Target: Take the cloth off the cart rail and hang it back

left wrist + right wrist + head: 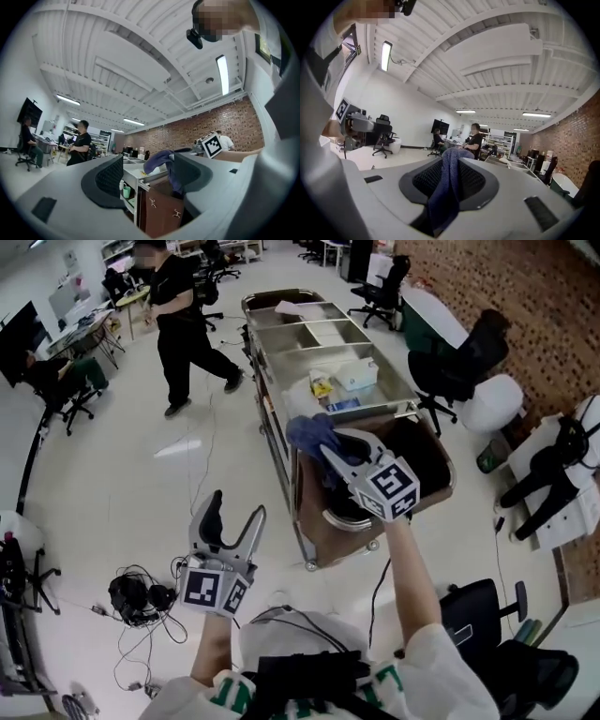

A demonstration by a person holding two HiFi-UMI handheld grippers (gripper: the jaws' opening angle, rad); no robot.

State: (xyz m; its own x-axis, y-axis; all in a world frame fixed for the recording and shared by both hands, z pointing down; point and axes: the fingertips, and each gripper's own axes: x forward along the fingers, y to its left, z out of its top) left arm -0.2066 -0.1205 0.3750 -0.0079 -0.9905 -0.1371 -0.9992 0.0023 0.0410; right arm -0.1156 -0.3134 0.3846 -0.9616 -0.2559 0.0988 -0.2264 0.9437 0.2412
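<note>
Holding the cloth [446, 187] in the right gripper [325, 450], jaws closed tight on a fold of it, blue fabric running up between the pads and drooping over the tips. Raised above the near end of the cart [319, 517], just over its steel top and beside the dark open bin [422, 460] at that end. Hanging partly down past the cart's corner as seen in the left gripper view, contact with the rail impossible to tell. Carrying nothing in the left gripper [234, 517], jaws wide apart, tips pointing up, held low and well to the left of the cart, over the floor. On the cart top, steel trays with small packets [322, 387] and a box [358, 374] in the nearer one. Farther off on the left, a person [183, 320] in black walking near the cart's far end. On the floor near the left gripper, headphones [131, 598] and loose cables [178, 615]. To the right, chairs [450, 367] along a brick wall [525, 306].
</note>
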